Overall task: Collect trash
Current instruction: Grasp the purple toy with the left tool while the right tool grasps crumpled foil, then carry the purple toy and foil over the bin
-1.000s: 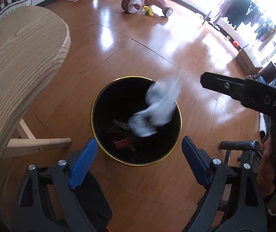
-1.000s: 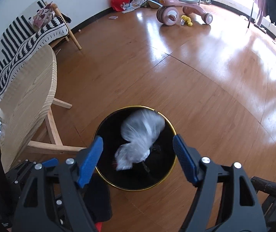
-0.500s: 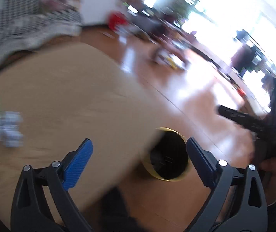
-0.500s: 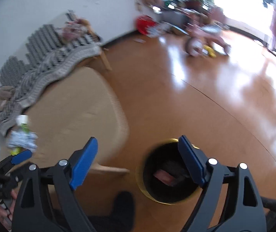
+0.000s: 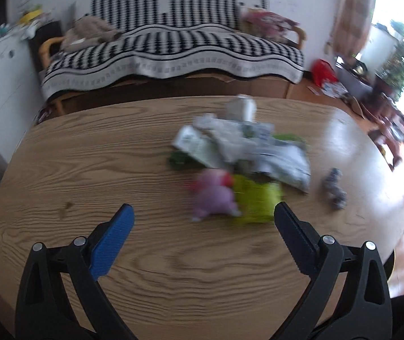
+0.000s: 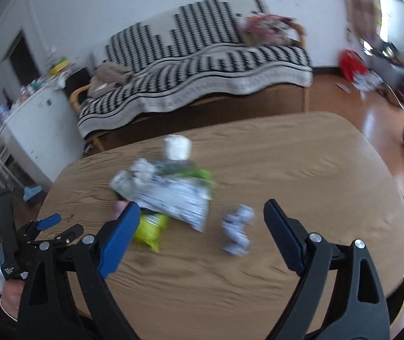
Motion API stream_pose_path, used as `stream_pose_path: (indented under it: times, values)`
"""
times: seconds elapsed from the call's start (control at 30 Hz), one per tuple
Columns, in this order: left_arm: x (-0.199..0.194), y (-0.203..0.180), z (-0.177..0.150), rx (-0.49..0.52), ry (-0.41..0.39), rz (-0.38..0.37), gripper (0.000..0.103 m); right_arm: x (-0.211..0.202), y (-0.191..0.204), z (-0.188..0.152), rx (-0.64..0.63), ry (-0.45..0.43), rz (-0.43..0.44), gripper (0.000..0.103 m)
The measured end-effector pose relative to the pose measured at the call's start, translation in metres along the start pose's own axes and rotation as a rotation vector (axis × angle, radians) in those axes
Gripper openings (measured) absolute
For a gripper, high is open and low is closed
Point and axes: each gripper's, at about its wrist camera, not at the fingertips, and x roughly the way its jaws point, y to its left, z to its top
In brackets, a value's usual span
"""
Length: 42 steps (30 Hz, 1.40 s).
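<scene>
Now that both claws have dropped their wads into the bin and swung back over the table (image 5: 88, 170), the left gripper (image 5: 203, 221) and right gripper (image 6: 202, 215) gape wide and empty, with more to collect. Blurred trash (image 5: 241, 153) lies mid-table: white wrappers, a yellow-green packet (image 6: 151, 231), a pink lump (image 5: 216, 195), a grey wad (image 6: 237, 233) to the right.

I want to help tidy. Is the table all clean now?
No, a pile of wrappers and a crumpled wad lie on the table.
</scene>
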Motion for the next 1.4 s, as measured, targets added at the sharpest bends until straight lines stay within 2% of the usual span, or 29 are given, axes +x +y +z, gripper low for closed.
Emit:
stream_pose_path:
  times: [0.13,0.2,0.27,0.33,0.5,0.6,0.77,0.93,1.0,1.07,1.1,1.13,1.17,1.2,1.27,1.4]
  values:
    - [0.013,0.015,-0.01,-0.049,-0.008,-0.021,0.096,0.033,0.026,-0.018,-0.045,0.02,-0.032,0.086]
    - [0.026,0.017,-0.016,-0.065,0.007,-0.029,0.096,0.05,0.023,-0.031,-0.07,0.052,-0.079,0.086]
    - [0.043,0.016,-0.018,-0.052,0.056,-0.008,0.096,0.063,0.015,-0.042,-0.081,0.075,-0.113,0.086]
    - [0.051,0.017,-0.017,-0.047,0.056,-0.014,0.096,0.076,0.005,-0.05,-0.084,0.108,-0.141,0.086]
    - [0.083,0.014,-0.01,-0.06,0.098,0.003,0.096,0.1,-0.014,-0.064,-0.043,0.18,-0.145,0.086]
    - [0.099,0.009,-0.007,-0.028,0.101,0.031,0.096,0.109,-0.021,-0.069,-0.043,0.208,-0.167,0.086]
    - [0.115,0.005,-0.005,-0.021,0.111,-0.002,0.096,0.125,-0.038,-0.073,-0.002,0.246,-0.178,0.086]
    - [0.126,0.006,-0.002,-0.01,0.099,-0.005,0.096,0.145,-0.047,-0.076,0.015,0.277,-0.208,0.086]
    - [0.129,0.005,-0.002,0.016,0.101,-0.006,0.096,0.153,-0.053,-0.079,0.043,0.308,-0.193,0.086]
    - [0.13,0.004,-0.004,0.049,0.091,0.012,0.095,0.154,-0.053,-0.08,0.034,0.303,-0.207,0.082]
    - [0.131,0.005,-0.005,0.059,0.091,0.018,0.093,0.154,-0.051,-0.08,0.018,0.304,-0.221,0.069]
    - [0.132,0.005,-0.006,0.064,0.094,0.017,0.083,0.154,-0.05,-0.079,0.005,0.302,-0.227,0.052]
    - [0.131,0.006,-0.007,0.062,0.098,-0.001,0.066,0.153,-0.049,-0.079,0.002,0.301,-0.222,0.042]
    - [0.129,0.006,-0.007,0.058,0.098,-0.025,0.054,0.152,-0.049,-0.078,0.008,0.306,-0.209,0.023]
    - [0.122,0.002,-0.005,0.068,0.087,-0.017,0.049,0.148,-0.048,-0.076,0.015,0.294,-0.197,0.023]
    - [0.112,-0.005,-0.004,0.099,0.058,-0.014,0.048,0.137,-0.037,-0.072,-0.024,0.257,-0.201,0.022]
